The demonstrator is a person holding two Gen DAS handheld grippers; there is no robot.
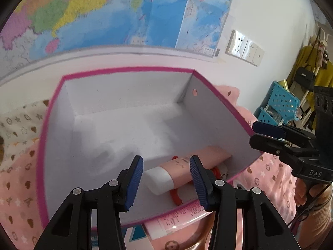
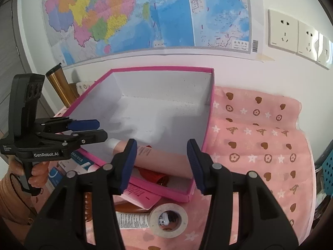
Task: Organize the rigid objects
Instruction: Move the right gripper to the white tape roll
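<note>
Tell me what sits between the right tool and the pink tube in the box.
In the right wrist view, only the box's near pink wall separates the open right tool from the pink tube; nothing else.

Left gripper (image 1: pixel 166 179) hangs spread over the pink-rimmed box (image 1: pixel 129 70). A pink tube (image 1: pixel 187 164) lies along the box's near-right wall, atop something red (image 1: pixel 175 196).

Home room: wall map (image 2: pixel 145 14), coats (image 1: pixel 318 62) hung up, patterned pink tablecloth (image 2: pixel 260 137).
</note>
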